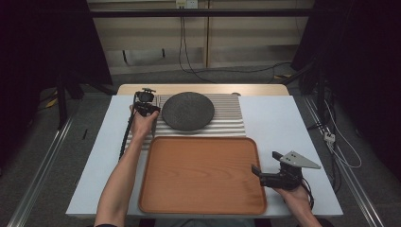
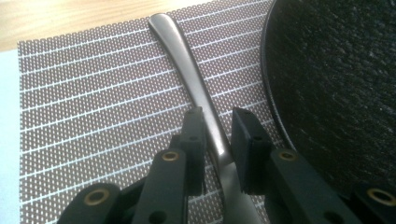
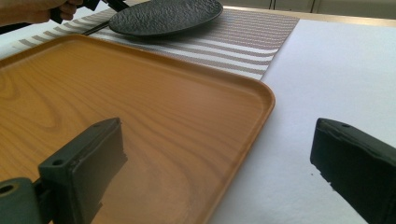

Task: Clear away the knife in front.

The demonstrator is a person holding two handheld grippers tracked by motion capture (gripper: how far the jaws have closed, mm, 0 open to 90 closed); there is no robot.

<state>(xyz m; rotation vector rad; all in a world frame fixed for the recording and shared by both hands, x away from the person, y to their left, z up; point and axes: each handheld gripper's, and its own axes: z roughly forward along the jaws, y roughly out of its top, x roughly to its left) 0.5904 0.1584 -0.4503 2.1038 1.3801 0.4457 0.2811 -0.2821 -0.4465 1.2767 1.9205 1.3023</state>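
Striped placemat [image 2: 93, 107], utensil [image 2: 187, 60] head hidden by fingers [image 2: 194, 140]

We note a dark round plate [image 1: 187, 110] resting on a striped placemat [image 1: 227, 118] at the far side of the counter [image 1: 283, 123]. A wooden tray [image 1: 201, 175] lies nearer, its far edge just beside the placemat. Cables [image 1: 189, 56] trail across the floor beyond.

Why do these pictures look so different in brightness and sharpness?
High view: table lit, room around it dark. Left gripper view: metal handle shows soft glare, placemat crisp, the gripper's near parts slightly soft. Right gripper view: tray sharp, near jaws blurred.
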